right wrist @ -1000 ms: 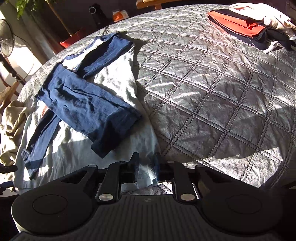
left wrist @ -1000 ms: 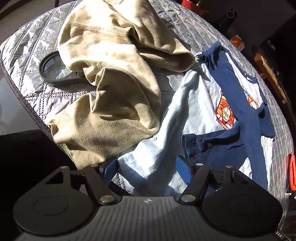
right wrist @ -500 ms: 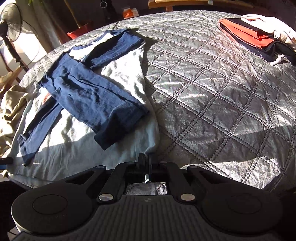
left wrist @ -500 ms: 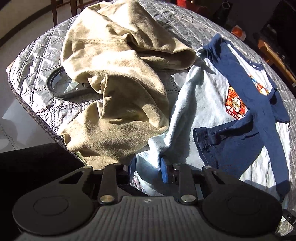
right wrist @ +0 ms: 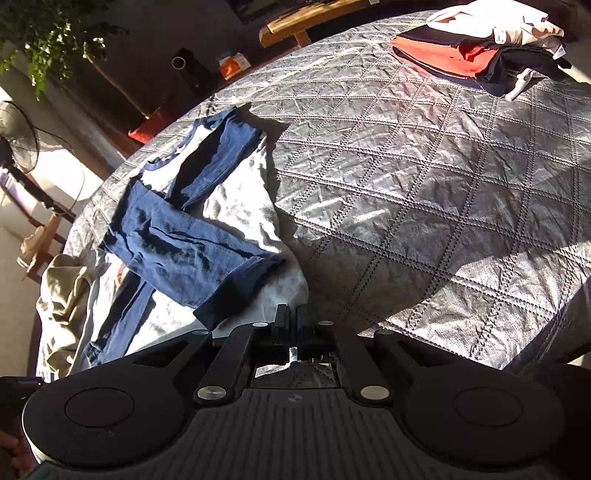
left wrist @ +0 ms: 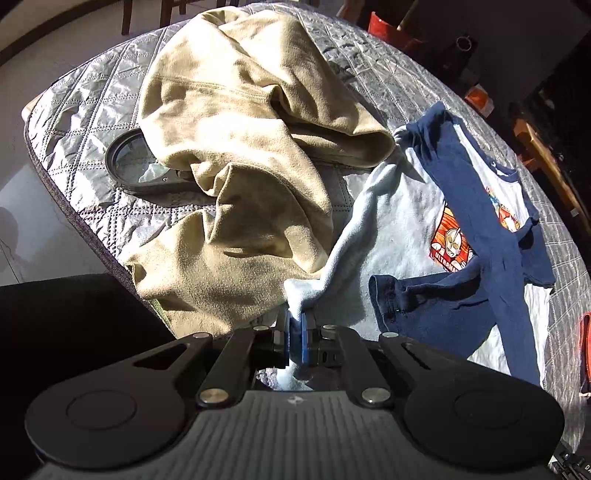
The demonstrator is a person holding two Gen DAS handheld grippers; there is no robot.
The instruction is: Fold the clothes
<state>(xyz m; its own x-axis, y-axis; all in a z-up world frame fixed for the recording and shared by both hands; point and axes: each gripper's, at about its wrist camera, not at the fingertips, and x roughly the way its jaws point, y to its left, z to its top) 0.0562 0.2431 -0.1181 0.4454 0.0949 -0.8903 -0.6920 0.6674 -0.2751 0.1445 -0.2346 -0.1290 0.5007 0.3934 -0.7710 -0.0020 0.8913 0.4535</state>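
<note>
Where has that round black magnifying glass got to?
In the left wrist view the magnifying glass lies at the left on the quilted table cover, its handle side tucked under the beige garment.

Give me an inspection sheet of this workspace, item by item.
Surface: grey quilted cover, wrinkled, sunlit.
Job's things: white and navy shirt spread flat, sleeves folded across the front.
Clutter: tan garment crumpled beside it, partly covering a round black-rimmed lens; folded stack at the far edge.
Grippers: left gripper and right gripper each shut on the shirt's hem.
Cables: nothing seen.
Surroundings: fan, plant, wooden bench.
</note>
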